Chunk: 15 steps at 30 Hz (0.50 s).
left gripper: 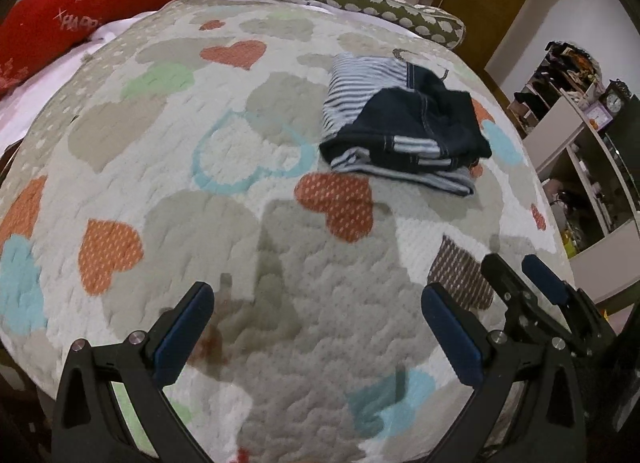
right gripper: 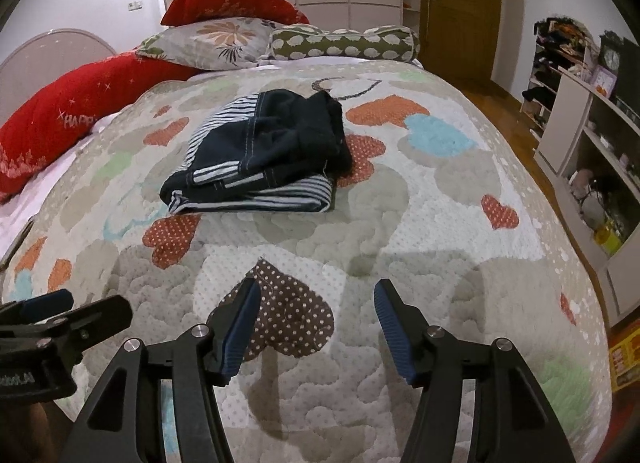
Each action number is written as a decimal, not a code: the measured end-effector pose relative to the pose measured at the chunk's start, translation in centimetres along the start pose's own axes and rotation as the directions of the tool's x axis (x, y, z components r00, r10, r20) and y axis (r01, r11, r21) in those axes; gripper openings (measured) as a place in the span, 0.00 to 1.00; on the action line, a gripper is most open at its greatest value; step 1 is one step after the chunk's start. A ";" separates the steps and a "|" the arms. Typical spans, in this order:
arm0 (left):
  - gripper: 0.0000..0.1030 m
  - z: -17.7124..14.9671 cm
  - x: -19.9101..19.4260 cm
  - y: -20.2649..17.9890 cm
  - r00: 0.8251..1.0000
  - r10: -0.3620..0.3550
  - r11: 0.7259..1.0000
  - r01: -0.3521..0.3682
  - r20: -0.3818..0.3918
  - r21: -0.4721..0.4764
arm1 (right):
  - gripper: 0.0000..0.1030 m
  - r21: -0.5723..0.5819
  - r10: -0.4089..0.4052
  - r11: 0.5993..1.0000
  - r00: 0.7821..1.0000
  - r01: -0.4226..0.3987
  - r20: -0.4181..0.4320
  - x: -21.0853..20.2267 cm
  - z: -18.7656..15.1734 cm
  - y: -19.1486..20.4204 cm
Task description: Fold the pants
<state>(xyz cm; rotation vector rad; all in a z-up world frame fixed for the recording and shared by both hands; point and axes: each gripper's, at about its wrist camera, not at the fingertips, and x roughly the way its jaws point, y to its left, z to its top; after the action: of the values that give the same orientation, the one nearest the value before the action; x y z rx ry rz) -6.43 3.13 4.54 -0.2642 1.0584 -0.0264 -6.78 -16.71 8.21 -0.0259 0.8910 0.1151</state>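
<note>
Pants point(right gripper: 260, 151) lie folded in a compact bundle at 11 o'clock on the quilt point(right gripper: 400, 223), both our left gripper point(left gripper: 316, 327) and right gripper point(right gripper: 316, 323) gaping and holding nothing, so we judge folding done, needing only a final tidy.

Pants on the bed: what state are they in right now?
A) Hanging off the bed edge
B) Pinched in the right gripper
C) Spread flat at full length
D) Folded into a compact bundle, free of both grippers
D: the pants lie as a stacked dark and striped bundle on the quilt, while the left gripper and right gripper are both open and empty, apart from the cloth.
</note>
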 end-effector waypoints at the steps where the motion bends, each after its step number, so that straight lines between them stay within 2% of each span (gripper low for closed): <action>1: 1.00 0.3 0.1 0.0 1.000 -0.005 1.000 0.005 0.001 -0.002 | 0.62 -0.005 -0.011 1.000 1.000 0.011 0.009 -0.1 0.2 0.0; 8: 1.00 1.7 0.4 -1.0 0.999 -0.054 0.998 0.054 0.003 0.009 | 0.64 0.019 -0.070 0.997 0.997 0.069 0.022 -0.2 0.9 -1.3; 15: 1.00 1.4 0.0 -1.5 0.997 -0.064 0.998 0.063 0.037 0.031 | 0.64 0.086 -0.047 0.996 0.993 0.038 0.107 -1.4 1.1 -2.6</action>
<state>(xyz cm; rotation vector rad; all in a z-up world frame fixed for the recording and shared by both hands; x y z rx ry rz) -5.05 1.91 5.49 -0.2706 1.0113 -0.0943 -6.51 -19.37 9.90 0.0396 0.7849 0.0384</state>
